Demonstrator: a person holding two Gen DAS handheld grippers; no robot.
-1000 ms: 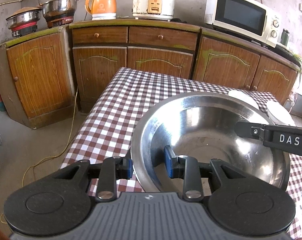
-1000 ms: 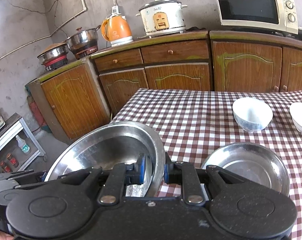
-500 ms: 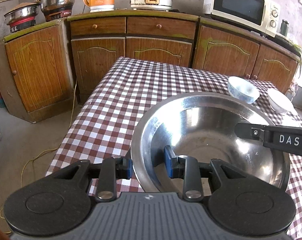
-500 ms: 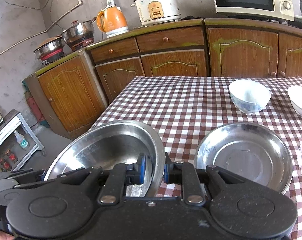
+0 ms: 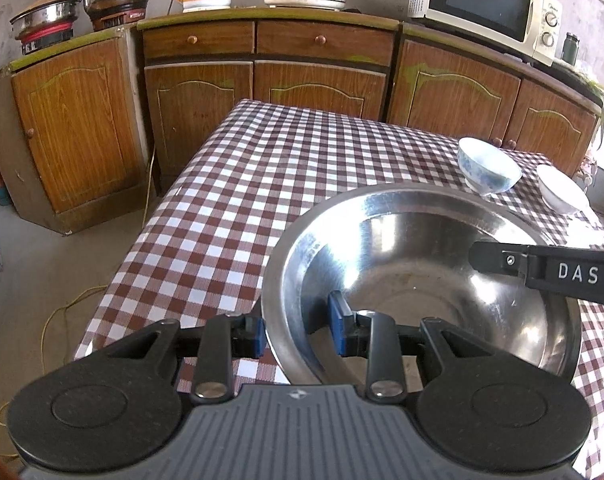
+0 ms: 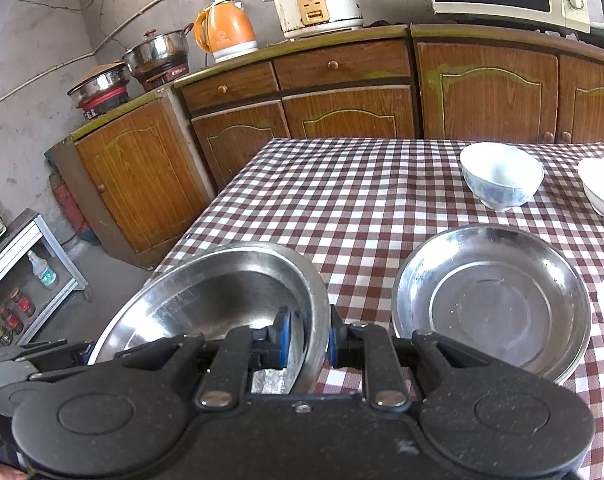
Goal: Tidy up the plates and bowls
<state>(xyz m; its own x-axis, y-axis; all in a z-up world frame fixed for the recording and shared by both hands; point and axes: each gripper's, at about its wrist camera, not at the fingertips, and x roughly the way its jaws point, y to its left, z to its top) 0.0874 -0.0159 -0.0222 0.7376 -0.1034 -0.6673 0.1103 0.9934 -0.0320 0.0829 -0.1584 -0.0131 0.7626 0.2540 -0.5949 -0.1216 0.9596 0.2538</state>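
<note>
Large steel bowl (image 5: pixel 421 280): shiny, empty, tilted, at table's near-left edge | steel plate (image 6: pixel 489 304): flat, at its 3 o'clock | patterned bowl (image 6: pixel 501 176), white bowl (image 6: pixel 601 188): upright, 1 o'clock.

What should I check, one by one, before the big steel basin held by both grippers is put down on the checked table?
1. Left gripper clamped on the rim of the large shiny steel basin: ok.
2. Right gripper clamped on the opposite rim: ok.
3. Basin empty inside: ok.
4. Shallow steel plate lies close beside the basin on the brown-and-white checked tablecloth; clearance between the two: cannot tell.
5. Blue-patterned white bowl and plain white bowl stand far back, out of the way: ok.
6. Basin bottom touching the table: cannot tell.
</note>
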